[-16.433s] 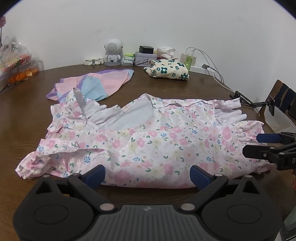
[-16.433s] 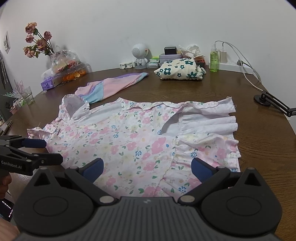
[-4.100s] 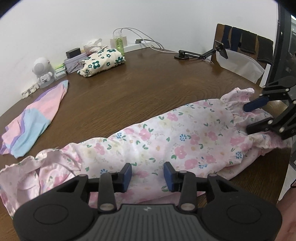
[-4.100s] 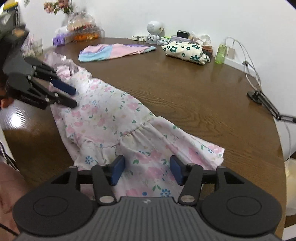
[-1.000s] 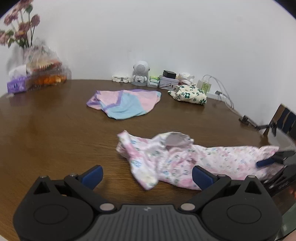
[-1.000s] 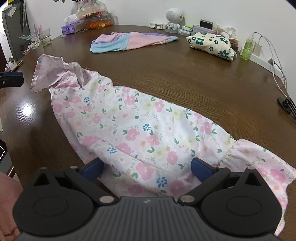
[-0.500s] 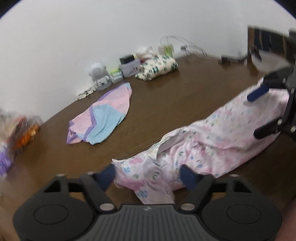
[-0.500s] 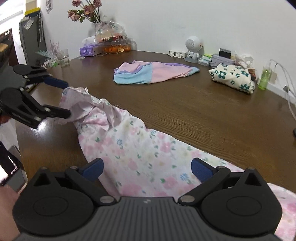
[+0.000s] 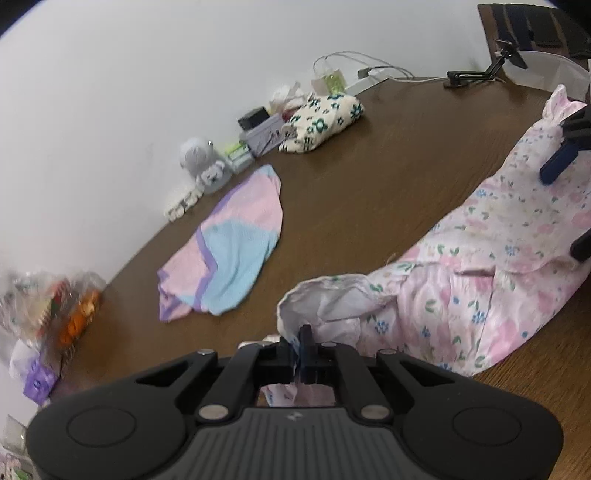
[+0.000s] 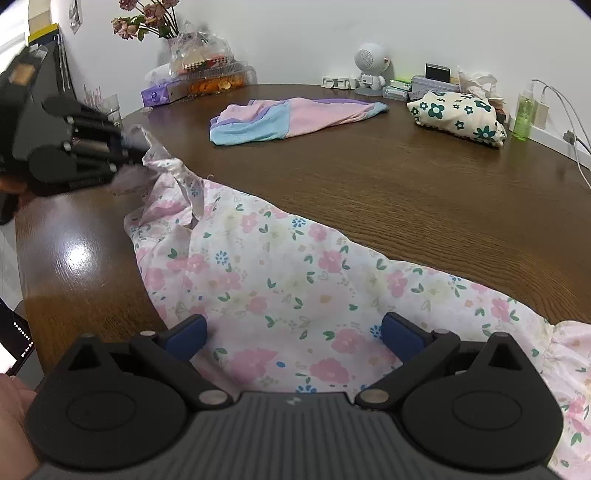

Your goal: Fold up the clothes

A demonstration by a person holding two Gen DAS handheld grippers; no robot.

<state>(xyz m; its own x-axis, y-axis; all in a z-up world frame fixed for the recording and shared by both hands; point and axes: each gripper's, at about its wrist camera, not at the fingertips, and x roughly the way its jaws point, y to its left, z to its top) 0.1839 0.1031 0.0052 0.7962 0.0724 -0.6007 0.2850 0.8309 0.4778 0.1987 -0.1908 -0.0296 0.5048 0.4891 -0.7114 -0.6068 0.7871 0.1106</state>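
A pink floral dress (image 10: 277,266) lies folded into a long strip across the brown table (image 10: 406,177). My left gripper (image 9: 304,350) is shut on its crumpled end, and white lining bunches up just past the fingers. In the right wrist view that left gripper (image 10: 129,147) holds the end slightly raised at the left. My right gripper (image 10: 291,338) is open, its blue fingertips low over the strip's other half with nothing pinched between them. In the left wrist view the right gripper (image 9: 570,206) appears at the far right edge, its jaws apart above the dress (image 9: 498,258).
A pink, blue and purple garment (image 10: 291,118) lies spread behind the dress. A folded cream garment with green flowers (image 10: 458,112) sits at the back right near a green bottle (image 10: 524,110). A white speaker (image 10: 369,62), boxes and flowers (image 10: 147,18) line the wall.
My left gripper, open around the dress's end half a second ago, has closed on it and tilted. The right gripper has stayed open over the dress.
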